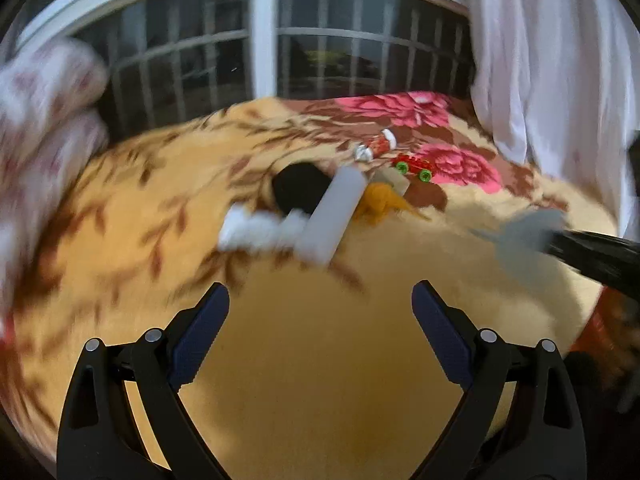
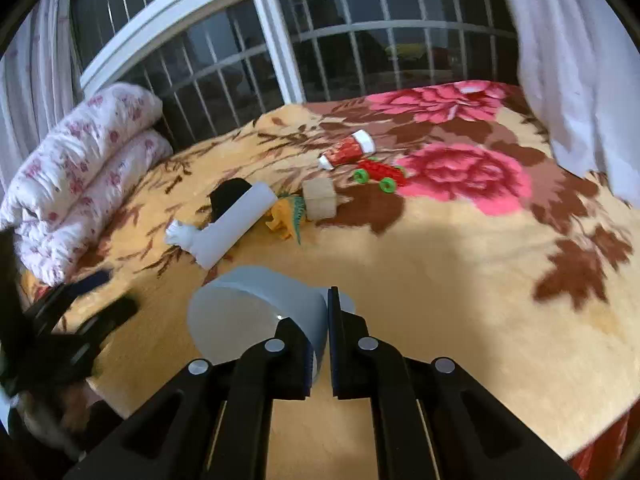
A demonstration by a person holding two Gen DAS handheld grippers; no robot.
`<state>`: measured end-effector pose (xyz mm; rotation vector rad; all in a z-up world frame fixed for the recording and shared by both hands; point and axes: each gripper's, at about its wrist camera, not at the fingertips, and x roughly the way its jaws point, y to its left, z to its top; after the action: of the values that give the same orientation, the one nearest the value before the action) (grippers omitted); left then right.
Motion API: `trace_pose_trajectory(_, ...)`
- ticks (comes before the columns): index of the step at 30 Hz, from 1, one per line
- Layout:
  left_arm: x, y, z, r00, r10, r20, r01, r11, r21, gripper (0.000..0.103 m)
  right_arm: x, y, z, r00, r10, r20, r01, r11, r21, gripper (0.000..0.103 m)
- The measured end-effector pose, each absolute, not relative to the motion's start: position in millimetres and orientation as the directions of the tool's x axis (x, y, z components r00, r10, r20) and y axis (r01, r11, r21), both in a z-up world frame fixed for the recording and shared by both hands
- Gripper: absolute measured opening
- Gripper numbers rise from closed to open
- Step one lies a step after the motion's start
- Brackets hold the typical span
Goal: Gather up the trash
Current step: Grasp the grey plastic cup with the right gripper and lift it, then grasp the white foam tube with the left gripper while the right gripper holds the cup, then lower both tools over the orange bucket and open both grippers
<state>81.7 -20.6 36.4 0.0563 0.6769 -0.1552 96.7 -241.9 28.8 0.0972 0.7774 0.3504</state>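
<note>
Partly hidden grey cup (image 2: 256, 312), left hand-held gripper (image 2: 80, 312) blurred

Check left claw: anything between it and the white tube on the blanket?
Nothing visible. The left claw is open, and only bare blanket lies between it and the white tube. Crumpled white paper sits against the tube's left side, the orange toy to its right; neither blocks the approach.

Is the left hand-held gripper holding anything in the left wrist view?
No: the left hand-held gripper stands wide open over bare blanket, with nothing between its fingers.
</note>
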Motion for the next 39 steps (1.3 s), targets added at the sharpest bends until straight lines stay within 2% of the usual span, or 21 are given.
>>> trace_pose_trajectory(3, 124, -45, 35, 0.75, -0.114, -0.652, 0.226, 0.97, 0.09, 0.09, 83, -260, 28, 0.663, 0.352, -0.661, -0.251, 0.936, 0.246, 0.006)
trace_pose_trajectory(9, 188, -63, 15, 0.661, -0.066, -0.747, 0.268, 0.951, 0.154, 0.089, 72, -294, 15, 0.659, 0.354, -0.663, -0.186, 0.932, 0.312, 0.006)
trace_pose_trajectory(11, 203, -67, 5, 0.623, -0.052, -0.781, 0.278, 0.947, 0.158, 0.058, 71, -303, 10, 0.66, 0.359, -0.66, -0.165, 0.926, 0.338, 0.006)
trace_pose_trajectory(12, 211, -68, -1, 0.593, -0.051, -0.803, 0.287, 0.946, 0.152, 0.036, 71, -306, 8, 0.66, 0.362, -0.658, -0.162, 0.925, 0.345, 0.006)
trace_pose_trajectory(16, 216, -66, -6, 0.599, -0.032, -0.8, 0.261, 0.953, 0.157, 0.026, 69, -312, 1, 0.661, 0.373, -0.651, -0.149, 0.916, 0.373, 0.006)
trace_pose_trajectory(18, 206, -62, 6, 0.617, -0.073, -0.783, 0.256, 0.96, 0.112, 0.024, 66, -315, 1, 0.664, 0.378, -0.645, -0.15, 0.912, 0.38, 0.006)
trace_pose_trajectory(23, 155, -45, 57, 0.702, -0.233, -0.673, 0.286, 0.958, -0.033, 0.023, 60, -318, 4, 0.669, 0.39, -0.633, -0.161, 0.907, 0.388, 0.006)
trace_pose_trajectory(30, 72, -31, 92, 0.764, -0.26, -0.59, 0.248, 0.963, -0.103, 0.023, 47, -305, 13, 0.657, 0.438, -0.614, -0.221, 0.89, 0.399, 0.006)
trace_pose_trajectory(34, 21, -41, 88, 0.767, -0.261, -0.586, 0.259, 0.962, -0.09, 0.023, 30, -291, 21, 0.64, 0.469, -0.609, -0.282, 0.88, 0.381, 0.006)
trace_pose_trajectory(39, -40, -56, 51, 0.723, -0.227, -0.653, 0.277, 0.961, -0.027, 0.023, -7, -271, 24, 0.589, 0.493, -0.64, -0.39, 0.867, 0.309, 0.006)
